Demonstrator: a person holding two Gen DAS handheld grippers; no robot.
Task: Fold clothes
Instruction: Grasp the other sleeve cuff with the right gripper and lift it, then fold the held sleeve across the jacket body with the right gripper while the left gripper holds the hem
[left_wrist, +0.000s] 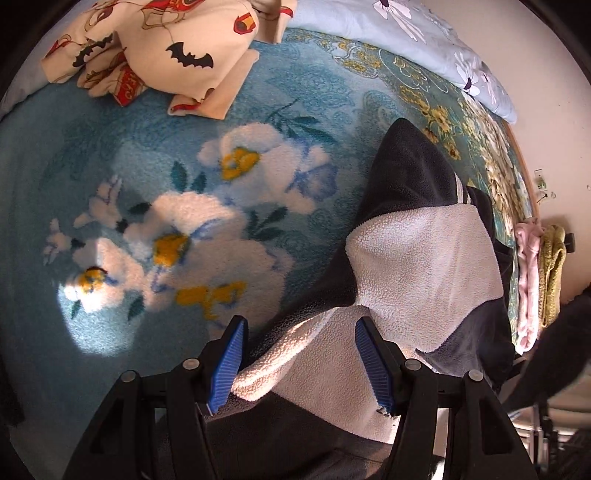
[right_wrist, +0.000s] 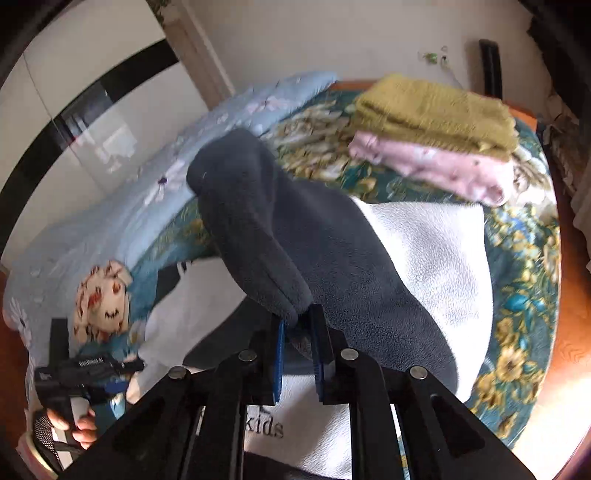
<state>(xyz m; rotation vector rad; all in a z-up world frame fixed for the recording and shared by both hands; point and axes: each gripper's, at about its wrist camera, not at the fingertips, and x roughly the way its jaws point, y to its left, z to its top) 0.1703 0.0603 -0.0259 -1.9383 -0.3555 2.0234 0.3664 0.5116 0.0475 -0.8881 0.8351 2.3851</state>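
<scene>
**Fleece garment on bed, sleeve held by right gripper**

Bedding covers the whole work surface: a blue floral blanket (left_wrist: 155, 177) lies over a teal and gold patterned bedspread (right_wrist: 517, 295), with a pale blue flowered quilt (left_wrist: 424, 33) along the far edge by a cream wall (right_wrist: 332, 33).

A dark grey and white fleece garment (left_wrist: 417, 251) lies on the bed. In the left wrist view its long axis runs from the lower edge of the picture up to a dark pointed end near the quilt. The left gripper (left_wrist: 299, 354) stands with fingers wide apart over the garment's white part, gripping nothing.

The right gripper (right_wrist: 297, 332) has its fingers closed narrow on a dark grey sleeve (right_wrist: 251, 221), which rises away from the pads toward the quilt.

Only the right wrist view shows the word "kids" (right_wrist: 264, 428) on the white fleece, a wardrobe (right_wrist: 74, 103), and a hand (right_wrist: 79, 424) gripping the other tool's handle. It also shows an olive folded towel (right_wrist: 436, 110) stacked on a pink folded item (right_wrist: 436, 166). Only the left wrist view shows a cream bat-print cloth (left_wrist: 159, 51), loosely folded on the blanket.
</scene>
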